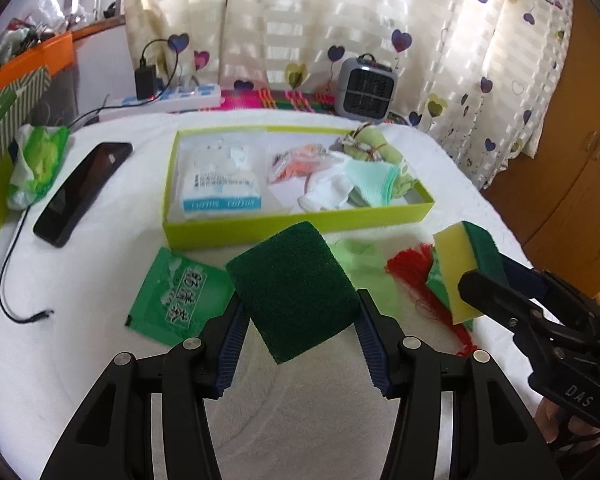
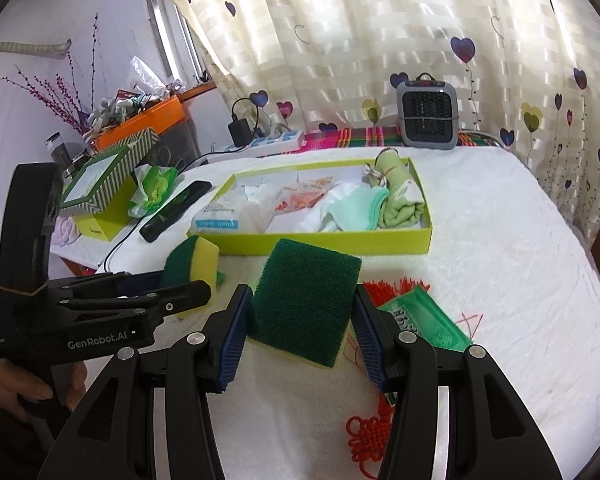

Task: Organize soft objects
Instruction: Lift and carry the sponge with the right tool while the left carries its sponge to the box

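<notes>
Left gripper [image 1: 298, 334]: closed on a sponge [image 1: 294, 290], blue ribbed pads pressing its two sides, dark green scouring face toward the camera, tilted, held clear above the white bed cover [image 1: 100, 360]. Seen from the right wrist as a black claw [image 2: 188, 286] reaching in from the left, clamped on the same sponge [image 2: 192, 258], yellow foam and green layer both visible; a bare hand [image 2: 24, 388] wrapped round its handle low at the left edge.

Right gripper [image 2: 304, 334]: closed on a second sponge [image 2: 306, 294], green face up, thin yellow edge showing beneath, pads against both sides. Seen from the left wrist as a claw [image 1: 496, 280] entering from the right, gripping that sponge [image 1: 466, 264] edge-on, yellow foam toward the lens.

Both sponges: in front of the lime-green box [image 1: 284, 226], outside it, near its front wall.

Box contents: cotton pad packet [image 1: 220, 184] at left, clear packet with orange print [image 1: 296, 162] in the middle, white and mint socks [image 1: 348, 186], rolled green cloth tied with string [image 1: 374, 146] at the far right.

On the cover near the grippers: green sachet [image 1: 172, 298], red tassel [image 1: 410, 268], red knot ornament [image 2: 370, 438].

Beyond, left of the box: black phone [image 1: 82, 192], tissue pack [image 1: 40, 160], power strip [image 1: 172, 98]; small grey heater [image 1: 366, 88] by the curtain [image 1: 340, 12].
</notes>
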Tool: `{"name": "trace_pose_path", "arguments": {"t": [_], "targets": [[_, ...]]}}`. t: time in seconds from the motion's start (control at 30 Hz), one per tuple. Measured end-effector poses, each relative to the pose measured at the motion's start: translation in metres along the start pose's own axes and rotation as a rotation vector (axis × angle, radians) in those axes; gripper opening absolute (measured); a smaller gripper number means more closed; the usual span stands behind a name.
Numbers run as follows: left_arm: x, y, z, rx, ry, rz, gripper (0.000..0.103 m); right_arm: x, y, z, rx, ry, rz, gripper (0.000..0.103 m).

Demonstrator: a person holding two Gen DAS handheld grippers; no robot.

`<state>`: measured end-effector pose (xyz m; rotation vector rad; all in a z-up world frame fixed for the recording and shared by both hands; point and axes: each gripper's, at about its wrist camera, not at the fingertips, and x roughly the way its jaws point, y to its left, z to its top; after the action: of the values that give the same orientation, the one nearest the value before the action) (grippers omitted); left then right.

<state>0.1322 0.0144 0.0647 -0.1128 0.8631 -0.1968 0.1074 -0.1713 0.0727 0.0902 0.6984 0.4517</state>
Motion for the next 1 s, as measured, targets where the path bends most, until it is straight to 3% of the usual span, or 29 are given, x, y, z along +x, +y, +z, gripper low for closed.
{"name": "trace_pose_path", "arguments": {"t": [0.5, 1.0], "targets": [[-0.003, 0.007, 0.03, 0.031, -0.07, -0.014, 0.052, 0.005, 0.0, 0.03, -0.029, -0.032, -0.028, 0.051], [0.026, 0.02, 0.078, 0.037, -0.077, -0.099, 0.053, 0.038, -0.019, 0.067, -0.01, -0.027, -0.059, 0.051]]}}
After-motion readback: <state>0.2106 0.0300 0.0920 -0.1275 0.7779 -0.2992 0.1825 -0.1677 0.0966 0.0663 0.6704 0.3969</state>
